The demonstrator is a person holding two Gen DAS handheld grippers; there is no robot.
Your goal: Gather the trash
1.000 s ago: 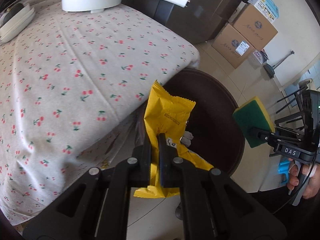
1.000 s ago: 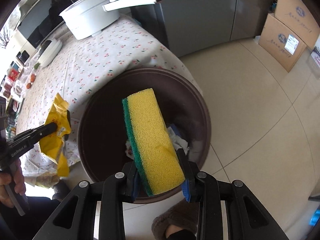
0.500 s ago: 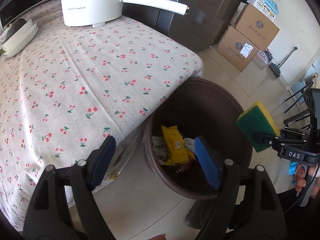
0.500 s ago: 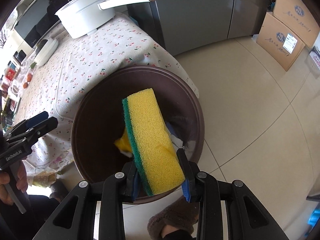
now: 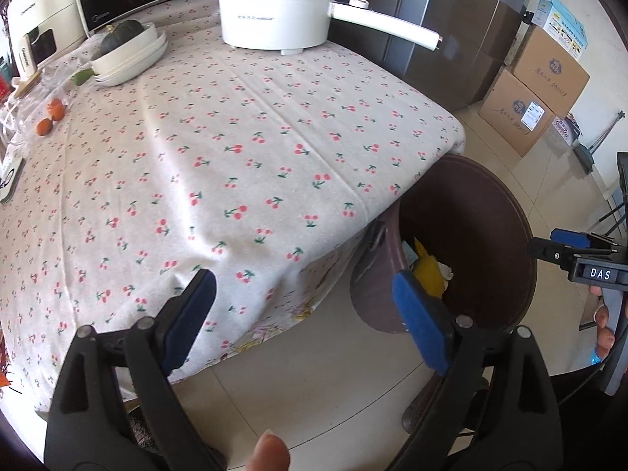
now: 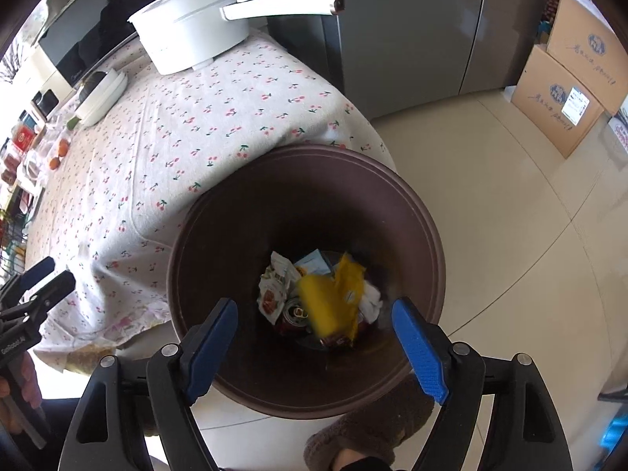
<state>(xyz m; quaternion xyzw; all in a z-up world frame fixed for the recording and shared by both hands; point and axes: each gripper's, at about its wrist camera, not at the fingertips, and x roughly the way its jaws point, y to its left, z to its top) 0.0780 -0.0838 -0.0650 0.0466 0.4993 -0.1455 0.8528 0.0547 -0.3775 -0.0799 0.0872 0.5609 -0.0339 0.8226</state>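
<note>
A round brown trash bin stands on the floor against the table corner; it also shows in the left wrist view. Inside lie a yellow sponge, blurred, a yellow snack packet, wrappers and a can. The packet shows in the left wrist view. My right gripper is open and empty above the bin's near rim. My left gripper is open and empty near the table's front corner, left of the bin.
A cherry-print tablecloth covers the table. A white electric pot with a long handle, stacked white dishes and small oranges sit at the far side. Cardboard boxes and a grey fridge stand behind.
The left gripper opened and dropped the yellow packet into the bin, then drew back over the table edge. The right gripper has just opened and the sponge has fallen into the bin.
</note>
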